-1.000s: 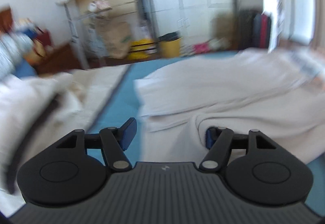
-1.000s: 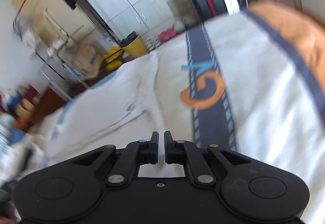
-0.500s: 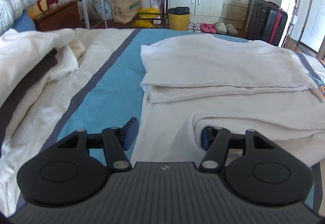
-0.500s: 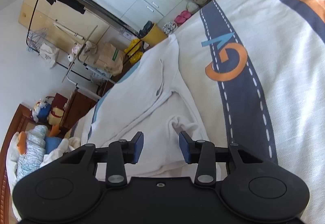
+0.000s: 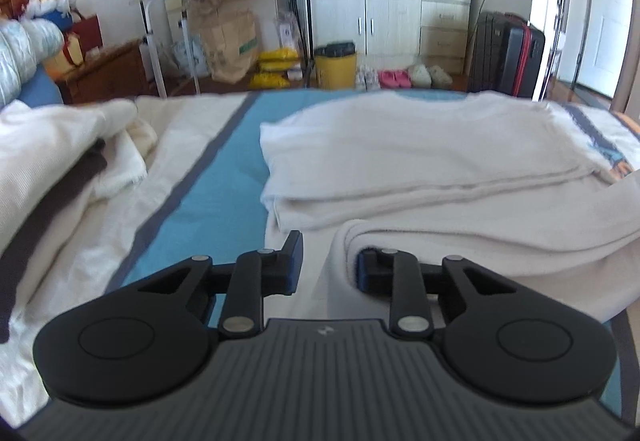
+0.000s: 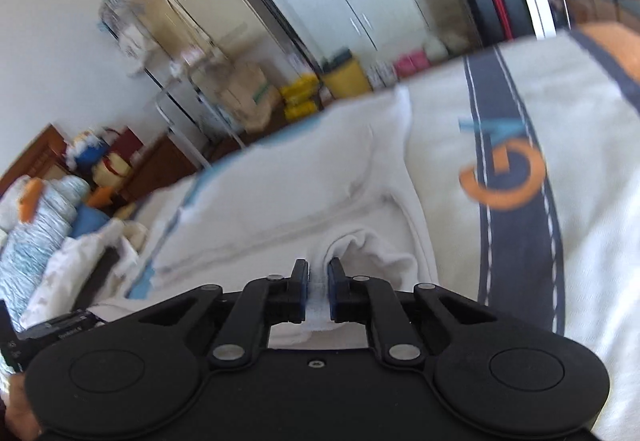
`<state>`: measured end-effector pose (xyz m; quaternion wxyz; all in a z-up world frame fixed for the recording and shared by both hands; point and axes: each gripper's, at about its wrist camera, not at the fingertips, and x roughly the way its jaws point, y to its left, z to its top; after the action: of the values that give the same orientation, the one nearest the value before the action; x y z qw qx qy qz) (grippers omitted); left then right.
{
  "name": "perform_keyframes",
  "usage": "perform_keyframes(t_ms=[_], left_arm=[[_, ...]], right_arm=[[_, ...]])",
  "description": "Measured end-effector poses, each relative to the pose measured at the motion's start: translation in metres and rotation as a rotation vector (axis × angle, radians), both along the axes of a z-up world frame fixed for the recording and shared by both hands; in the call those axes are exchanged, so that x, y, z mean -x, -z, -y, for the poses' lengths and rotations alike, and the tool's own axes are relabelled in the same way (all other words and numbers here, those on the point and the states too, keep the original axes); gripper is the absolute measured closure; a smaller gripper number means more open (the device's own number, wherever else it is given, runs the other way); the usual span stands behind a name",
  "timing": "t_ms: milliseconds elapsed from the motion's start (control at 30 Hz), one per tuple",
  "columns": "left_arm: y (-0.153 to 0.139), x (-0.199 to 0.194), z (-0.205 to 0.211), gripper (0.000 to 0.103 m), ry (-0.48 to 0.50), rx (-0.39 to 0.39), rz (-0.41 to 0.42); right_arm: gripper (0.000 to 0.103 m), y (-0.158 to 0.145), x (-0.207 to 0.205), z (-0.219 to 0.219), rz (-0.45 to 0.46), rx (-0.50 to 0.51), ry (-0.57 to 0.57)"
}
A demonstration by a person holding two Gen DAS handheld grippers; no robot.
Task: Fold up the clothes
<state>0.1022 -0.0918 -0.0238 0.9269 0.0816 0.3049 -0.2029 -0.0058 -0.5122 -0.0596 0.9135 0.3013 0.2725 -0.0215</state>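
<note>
A white garment (image 5: 432, 161) lies partly folded on the bed, its near edge rolled over in a thick fold (image 5: 460, 241). My left gripper (image 5: 329, 265) is open at the left end of that fold; the right finger sits under the fabric, the left finger beside it on the sheet. In the right wrist view the same garment (image 6: 288, 201) spreads ahead. My right gripper (image 6: 318, 291) is shut on a bunched piece of its white fabric at the near edge.
The bed has a blue stripe (image 5: 216, 177) and a printed sheet with an orange and dark logo (image 6: 508, 181). A pile of cream and dark clothes (image 5: 48, 169) lies at the left. A suitcase (image 5: 508, 53), yellow bin (image 5: 336, 65) and wardrobe stand beyond the bed.
My right gripper has closed from open onto the garment's near edge. My left gripper's fingers have come closer together around the rolled fold, and it has risen a little.
</note>
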Motion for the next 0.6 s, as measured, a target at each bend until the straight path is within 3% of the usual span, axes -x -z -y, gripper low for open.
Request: perform_keyframes(t_ms=[200,367,600], left_arm=[[-0.004,0.008,-0.007,0.077,0.0,-0.005,-0.013],[-0.002,0.006,-0.006,0.077,-0.026,-0.028,-0.019],[-0.007,0.021,0.004,0.081,-0.006,-0.106,0.06]], right_arm=[[0.09,-0.021,0.021,-0.001,0.088,0.005,0.03],[0.09,-0.023,0.022,-0.001,0.092,0.007,0.036],[0.09,-0.024,0.02,-0.013,0.063,0.061,0.006]])
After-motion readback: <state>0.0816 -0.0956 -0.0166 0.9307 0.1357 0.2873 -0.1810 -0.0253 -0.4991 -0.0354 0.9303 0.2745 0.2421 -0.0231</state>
